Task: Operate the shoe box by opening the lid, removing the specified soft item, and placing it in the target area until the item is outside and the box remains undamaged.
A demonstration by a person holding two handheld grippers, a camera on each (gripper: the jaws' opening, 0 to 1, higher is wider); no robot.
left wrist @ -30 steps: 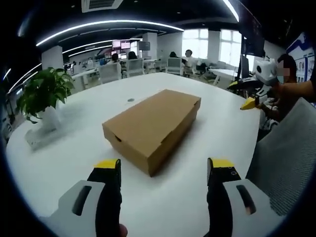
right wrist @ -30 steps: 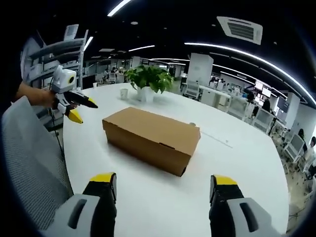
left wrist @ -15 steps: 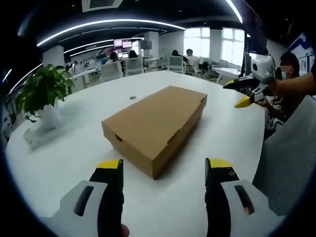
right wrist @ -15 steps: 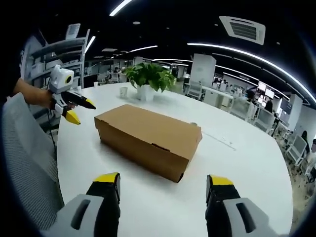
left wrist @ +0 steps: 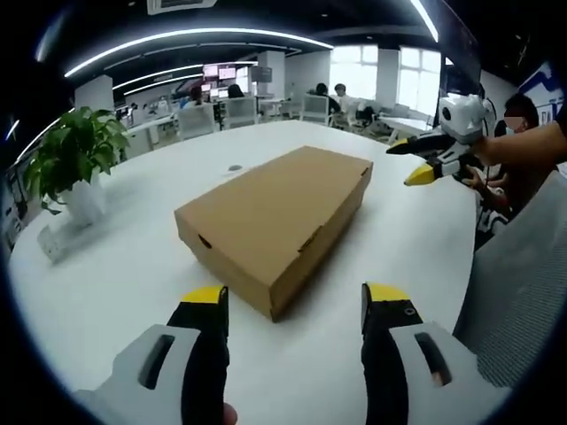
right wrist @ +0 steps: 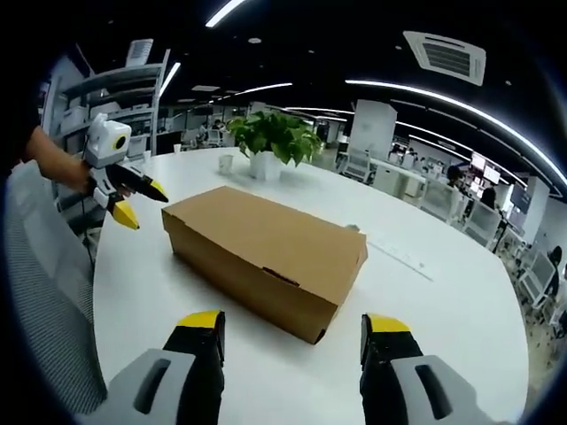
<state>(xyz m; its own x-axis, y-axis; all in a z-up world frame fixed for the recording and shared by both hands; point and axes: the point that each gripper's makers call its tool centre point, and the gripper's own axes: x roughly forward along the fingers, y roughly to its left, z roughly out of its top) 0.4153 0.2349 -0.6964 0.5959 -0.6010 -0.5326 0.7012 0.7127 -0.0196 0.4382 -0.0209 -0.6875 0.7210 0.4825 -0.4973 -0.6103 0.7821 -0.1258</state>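
Shoe box (left wrist: 270, 223) of plain brown cardboard lies flat on the white desk (left wrist: 115, 274), lid down and closed, in the middle of the left gripper view; in the right gripper view the same box (right wrist: 266, 255) sits in the centre with one corner pointing toward the lower middle of the frame. Nothing rests on the lid, and the desk around the box is bare on the near sides.

At the bottom of the left gripper view the left gripper (left wrist: 293, 305) points at the near end of the box, its yellow-tipped jaws spread wide with nothing between them and not touching the box. The right gripper (right wrist: 291, 327) at the bottom of its own view has its jaws spread the same way, just short of the box's near corner. Each gripper also shows in the other's view: the right one at the upper right of the left gripper view, the left one at the upper left of the right gripper view, each held in a hand, off the desk edge.

A potted plant (left wrist: 71, 164) stands on the desk at the left of the left gripper view, well apart from the box. A grey mesh chair back (left wrist: 523, 301) fills the lower right. Beyond the desk lie office desks and chairs under long ceiling lights.
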